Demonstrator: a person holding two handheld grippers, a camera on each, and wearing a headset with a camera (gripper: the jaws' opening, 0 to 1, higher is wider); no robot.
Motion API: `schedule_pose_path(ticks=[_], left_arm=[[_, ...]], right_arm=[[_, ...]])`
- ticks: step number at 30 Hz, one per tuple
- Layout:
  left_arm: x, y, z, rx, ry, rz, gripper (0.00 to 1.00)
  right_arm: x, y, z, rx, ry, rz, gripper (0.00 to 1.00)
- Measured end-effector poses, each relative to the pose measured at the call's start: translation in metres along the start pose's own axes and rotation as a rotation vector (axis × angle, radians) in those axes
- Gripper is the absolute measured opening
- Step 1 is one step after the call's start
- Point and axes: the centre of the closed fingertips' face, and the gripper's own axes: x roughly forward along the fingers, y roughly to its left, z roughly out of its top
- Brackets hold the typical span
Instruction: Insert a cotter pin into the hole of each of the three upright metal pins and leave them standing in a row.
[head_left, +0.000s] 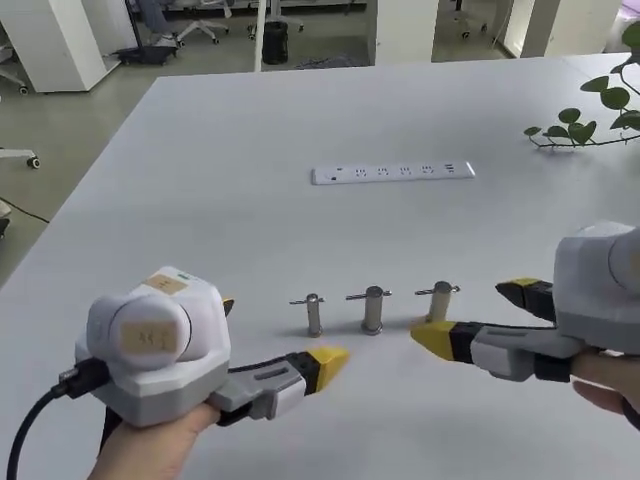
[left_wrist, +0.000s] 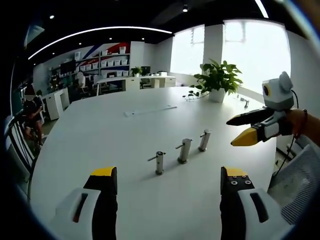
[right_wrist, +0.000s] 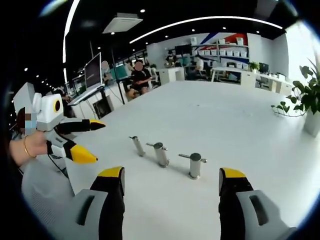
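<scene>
Left tool (left_wrist: 169, 172) and right tool (right_wrist: 172, 173) both hang spread, empty — between them, just ahead of their tips, three metal pins (head_left: 372, 310) stand in a row on the bench (head_left: 300, 220), a cotter pin (head_left: 298, 300) through each.

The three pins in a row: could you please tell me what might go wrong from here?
The right gripper is open with a jaw tip close to the end pin; a careless move could topple it. The pins stand close together, so it might knock over the middle pin.
</scene>
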Motion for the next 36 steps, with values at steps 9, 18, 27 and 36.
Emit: schedule_pose_path(ticks=[9, 18, 27, 36], left_arm=[[-0.007, 0.0, 0.002, -0.023, -0.015, 0.006, 0.94], [-0.011, -0.003, -0.002, -0.018, -0.004, 0.002, 0.99], [-0.012, -0.003, -0.003, -0.012, 0.003, -0.001, 0.99], [-0.011, -0.003, -0.003, -0.007, 0.012, 0.003, 0.99]], right_arm=[[-0.006, 0.002, -0.002, -0.015, -0.02, -0.016, 0.82], [-0.005, 0.008, -0.001, -0.036, -0.03, -0.004, 0.86], [-0.007, 0.007, -0.001, -0.039, -0.031, -0.007, 0.87], [-0.008, 0.005, -0.005, -0.028, -0.027, -0.022, 0.85]])
